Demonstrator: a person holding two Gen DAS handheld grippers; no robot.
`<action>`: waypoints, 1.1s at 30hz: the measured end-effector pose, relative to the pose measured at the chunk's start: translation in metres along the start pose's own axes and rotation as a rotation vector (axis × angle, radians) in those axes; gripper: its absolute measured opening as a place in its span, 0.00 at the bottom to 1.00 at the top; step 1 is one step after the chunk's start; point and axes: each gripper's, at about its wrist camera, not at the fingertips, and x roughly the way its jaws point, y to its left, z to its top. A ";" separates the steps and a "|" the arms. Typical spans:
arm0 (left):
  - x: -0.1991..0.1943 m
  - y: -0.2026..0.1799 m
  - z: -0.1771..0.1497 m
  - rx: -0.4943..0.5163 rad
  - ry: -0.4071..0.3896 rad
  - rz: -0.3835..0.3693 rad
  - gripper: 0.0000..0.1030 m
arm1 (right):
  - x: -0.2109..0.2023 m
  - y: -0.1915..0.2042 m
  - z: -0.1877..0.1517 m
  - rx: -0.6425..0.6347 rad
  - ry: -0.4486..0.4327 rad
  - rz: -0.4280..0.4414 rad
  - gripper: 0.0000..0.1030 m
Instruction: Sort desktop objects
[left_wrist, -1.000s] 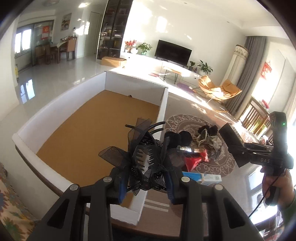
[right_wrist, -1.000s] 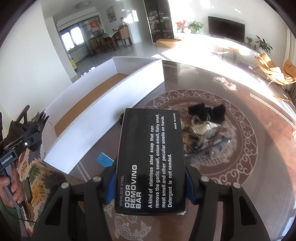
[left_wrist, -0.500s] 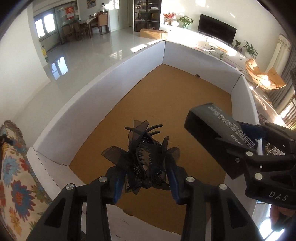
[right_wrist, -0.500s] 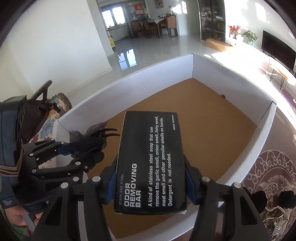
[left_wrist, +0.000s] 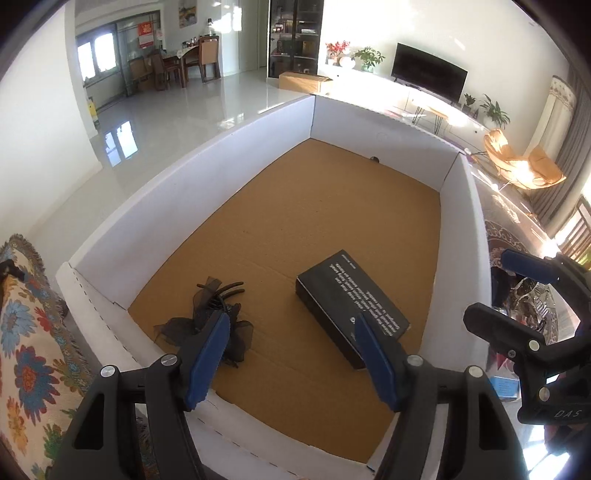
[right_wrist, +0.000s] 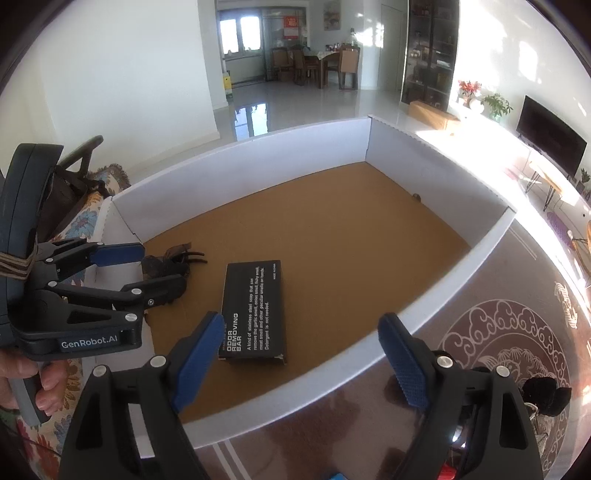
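Both tongs are wide apart and holding nothing right now. The left gripper (left_wrist: 288, 354) hangs over the near end of the cardboard tray (left_wrist: 192, 177), and the right gripper (right_wrist: 301, 354) sits over the tray's near wall, toward the table side.

Two things are already down on the tray's brown floor: the black box (left_wrist: 351, 306) with the white print, lying flat, and the black hair clip (left_wrist: 212, 317) with its gauzy bow, just beside the left gripper's left finger. They lie near each other but not touching.

So I'd say that part is done and what's next is the leftover pile (left_wrist: 532, 299) out on the patterned table (right_wrist: 498, 295), outside the tray's right wall. From the right gripper it lies off to the right and low; you can see a fuzzy black thing (right_wrist: 546, 395) poking out past its right finger. The right hand is clearly the nearer one; the left would have to cross the whole tray. The pile is too jumbled to call a long axis for any piece.
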 end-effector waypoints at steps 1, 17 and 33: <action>-0.011 -0.008 -0.005 0.008 -0.019 -0.026 0.67 | -0.013 -0.006 -0.009 0.018 -0.018 -0.007 0.87; -0.028 -0.179 -0.163 0.345 0.077 -0.300 0.85 | -0.128 -0.111 -0.258 0.313 0.040 -0.415 0.97; 0.009 -0.194 -0.174 0.389 0.047 -0.195 1.00 | -0.110 -0.124 -0.281 0.404 0.075 -0.428 0.97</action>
